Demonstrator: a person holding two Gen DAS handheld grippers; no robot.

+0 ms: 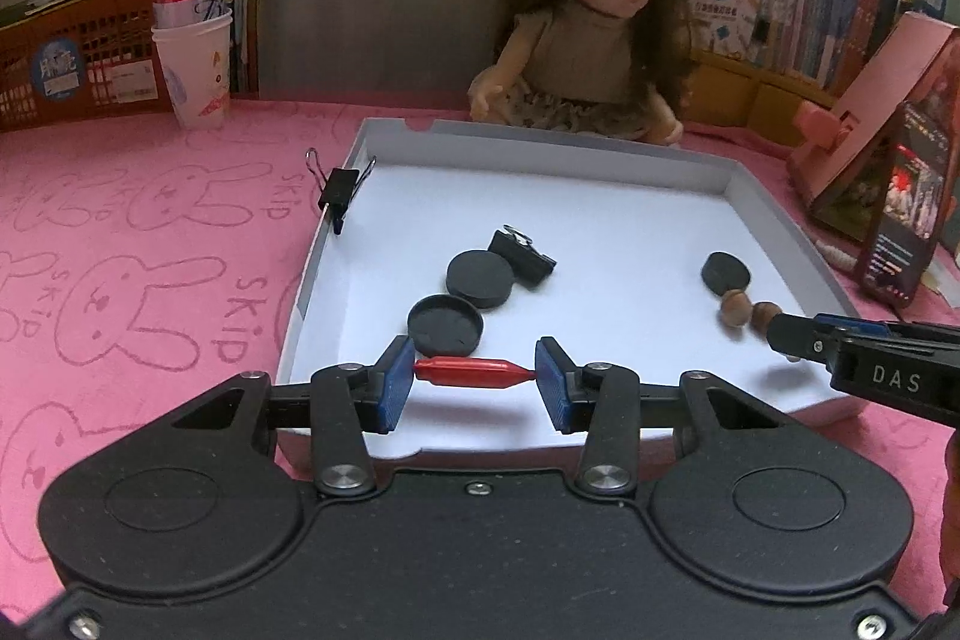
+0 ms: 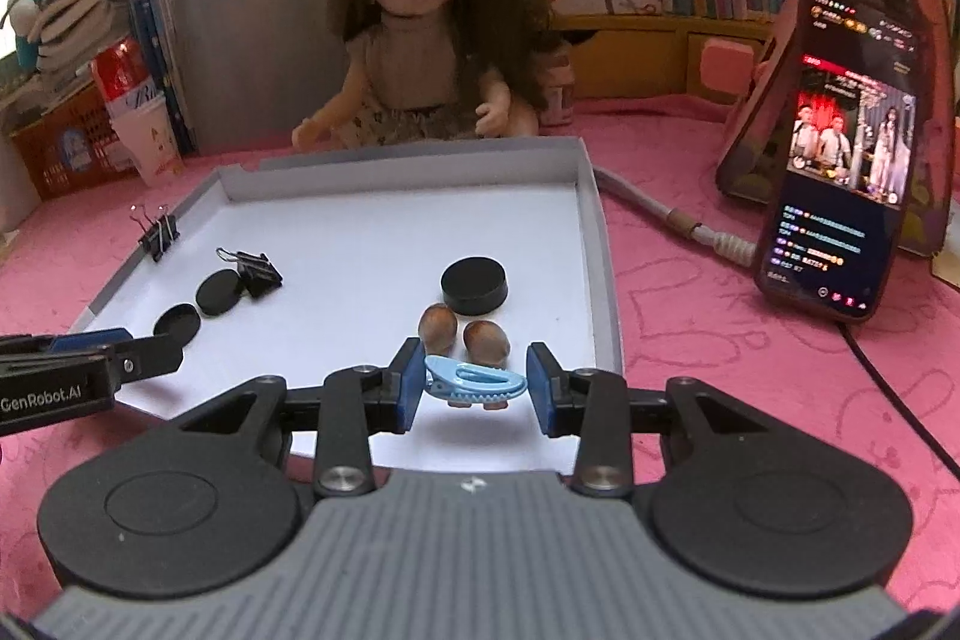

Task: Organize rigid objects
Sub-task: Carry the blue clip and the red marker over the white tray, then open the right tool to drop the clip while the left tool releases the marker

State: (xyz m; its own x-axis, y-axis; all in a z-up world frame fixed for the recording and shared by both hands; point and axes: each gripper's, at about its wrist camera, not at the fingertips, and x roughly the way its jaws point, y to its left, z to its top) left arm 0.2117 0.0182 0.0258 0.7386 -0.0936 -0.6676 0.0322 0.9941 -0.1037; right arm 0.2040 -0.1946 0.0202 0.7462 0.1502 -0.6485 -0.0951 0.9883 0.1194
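Note:
A white tray (image 1: pixel 600 142) lies on the pink cloth. My left gripper (image 1: pixel 475 371) is shut on a red pen cap (image 1: pixel 474 371), held end to end above the tray's near edge. My right gripper (image 2: pixel 474 381) is shut on a light blue hair clip (image 2: pixel 474 381) above the tray's (image 2: pixel 591 244) near right part. In the tray lie black discs (image 1: pixel 480 277) (image 1: pixel 445 323) (image 1: pixel 725 272) (image 2: pixel 474 285), a black binder clip (image 1: pixel 521 253) (image 2: pixel 255 271) and two brown nuts (image 1: pixel 737 307) (image 2: pixel 486 337). Another binder clip (image 1: pixel 341 189) (image 2: pixel 157 233) grips the tray's left rim.
A doll (image 1: pixel 591 34) (image 2: pixel 414 40) sits behind the tray. A paper cup holding a red can (image 1: pixel 192 34) stands at the back left. A phone (image 2: pixel 840 172) leans on a pink stand (image 1: pixel 864 100) at the right, with a cable (image 2: pixel 678 220) beside it. Books line the back.

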